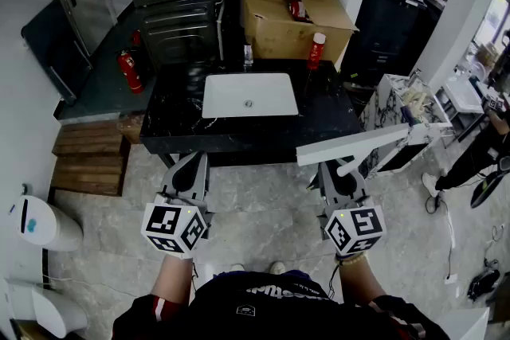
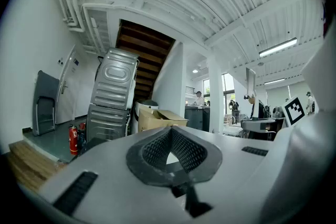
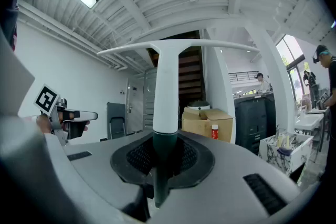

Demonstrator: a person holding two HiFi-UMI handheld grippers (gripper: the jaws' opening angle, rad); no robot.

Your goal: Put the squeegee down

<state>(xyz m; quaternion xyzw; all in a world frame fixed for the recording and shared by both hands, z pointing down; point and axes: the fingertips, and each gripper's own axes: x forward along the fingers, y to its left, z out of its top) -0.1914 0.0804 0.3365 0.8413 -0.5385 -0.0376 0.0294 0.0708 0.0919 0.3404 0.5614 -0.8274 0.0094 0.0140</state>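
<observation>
So at this point we had the squeegee [image 1: 362, 143] in the right gripper [image 1: 344, 179], which was clamped on the dark green end of the handle. In the right gripper view the white handle [image 3: 167, 92] stood straight up toward 12 o'clock from the gripper [image 3: 165, 157], with the blade running across the top. From the head view, the blade sat at roughly 4 o'clock from the white sink [image 1: 249, 95], crossing the front edge of the black bench [image 1: 319, 123]. It was up in the gripper, not lying on anything. The left gripper [image 1: 187, 171] was closed and empty, out at about 7 o'clock from the sink, and its own view [image 2: 169, 152] showed nothing between the pads.
</observation>
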